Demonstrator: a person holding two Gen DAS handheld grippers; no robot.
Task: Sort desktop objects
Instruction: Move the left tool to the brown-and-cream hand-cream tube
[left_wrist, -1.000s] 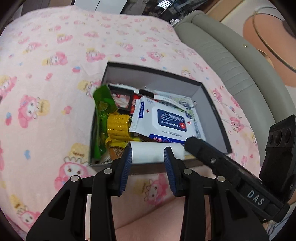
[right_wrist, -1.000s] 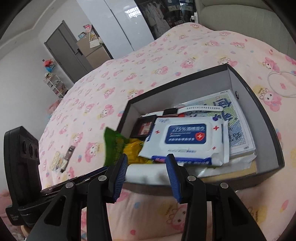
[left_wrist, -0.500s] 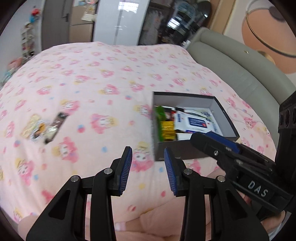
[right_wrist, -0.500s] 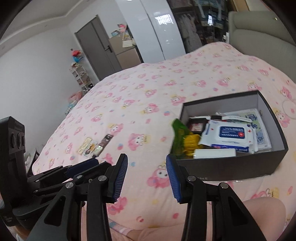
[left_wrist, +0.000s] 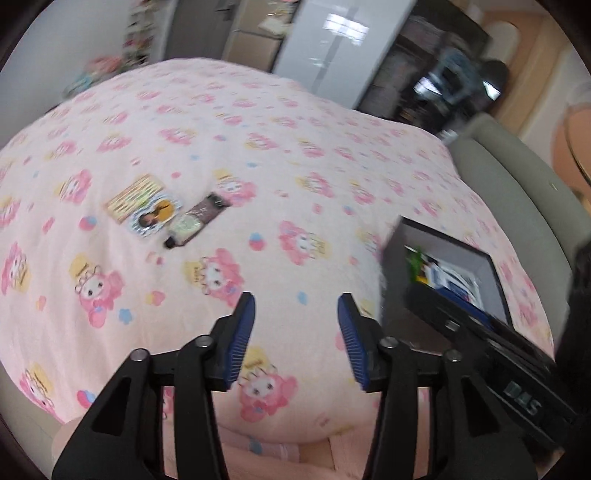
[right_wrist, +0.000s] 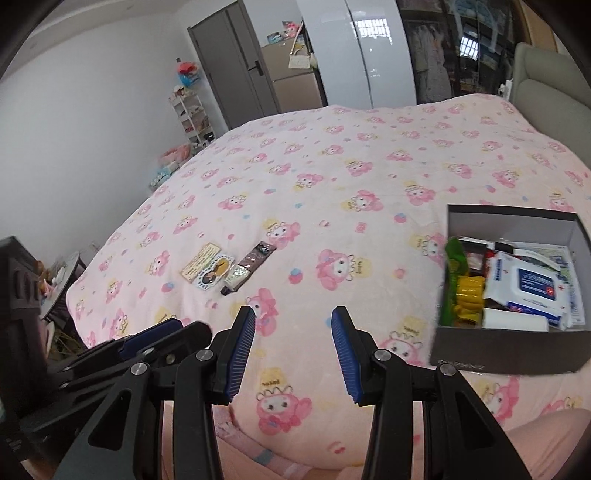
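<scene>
A dark grey box (right_wrist: 491, 356) stands on the pink bedspread at the right, holding a wet-wipes pack (right_wrist: 532, 288), a white tube (right_wrist: 515, 320), yellow and green packets (right_wrist: 467, 295) and papers. The same box (left_wrist: 432, 240) shows blurred at the right of the left wrist view. Left on the spread lie a yellow card packet (right_wrist: 208, 267) and a dark slim tube (right_wrist: 248, 267); the left wrist view shows that packet (left_wrist: 142, 205) and tube (left_wrist: 195, 219) too. My left gripper (left_wrist: 296, 339) and right gripper (right_wrist: 293, 336) are both open, empty, above the near bed edge.
A grey padded headboard (right_wrist: 543, 74) runs along the far right. White wardrobe doors (right_wrist: 365, 51), a grey door (right_wrist: 225, 74) and a shelf rack (right_wrist: 192, 114) line the back wall. A small round side table (right_wrist: 62, 280) sits at the left, off the bed.
Both grippers pulled back from the box and swung left; the white tube stays in the box. The card packet and dark tube have come into view.
</scene>
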